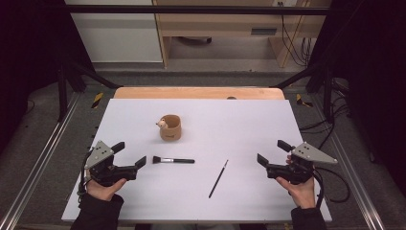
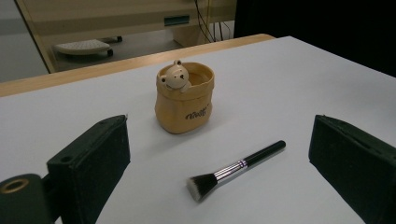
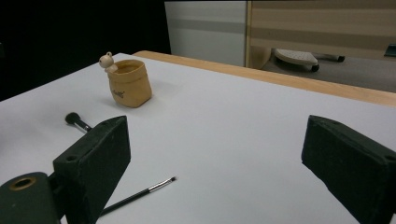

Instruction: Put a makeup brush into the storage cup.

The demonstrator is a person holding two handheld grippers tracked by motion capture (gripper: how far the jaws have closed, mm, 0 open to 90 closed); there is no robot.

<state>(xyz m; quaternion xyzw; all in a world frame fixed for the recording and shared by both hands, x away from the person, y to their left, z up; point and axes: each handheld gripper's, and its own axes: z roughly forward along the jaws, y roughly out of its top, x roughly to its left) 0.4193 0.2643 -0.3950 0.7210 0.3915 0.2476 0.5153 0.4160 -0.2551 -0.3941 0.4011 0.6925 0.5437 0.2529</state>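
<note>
A tan pot with a small bear figure on its rim [image 1: 170,127] [image 2: 184,97] [image 3: 128,82] stands upright on the white table top [image 1: 239,120]. In front of it lies a thick black make-up brush [image 1: 173,160] [image 2: 233,169], bristles toward the left. A thin black brush [image 1: 218,178] [image 3: 140,196] lies slanted to the right of it. My left gripper [image 1: 129,154] [image 2: 219,172] rests at the table's left, open and empty, jaws toward the thick brush. At the right, my right gripper [image 1: 273,152] [image 3: 215,172] is open and empty too, with the thin brush near its left jaw.
A wooden strip [image 1: 198,93] runs along the table's far edge. Beyond it stand a wooden desk [image 1: 215,28] and trailing cables [image 1: 297,43]. Metal rails [image 1: 43,153] flank the table on both sides.
</note>
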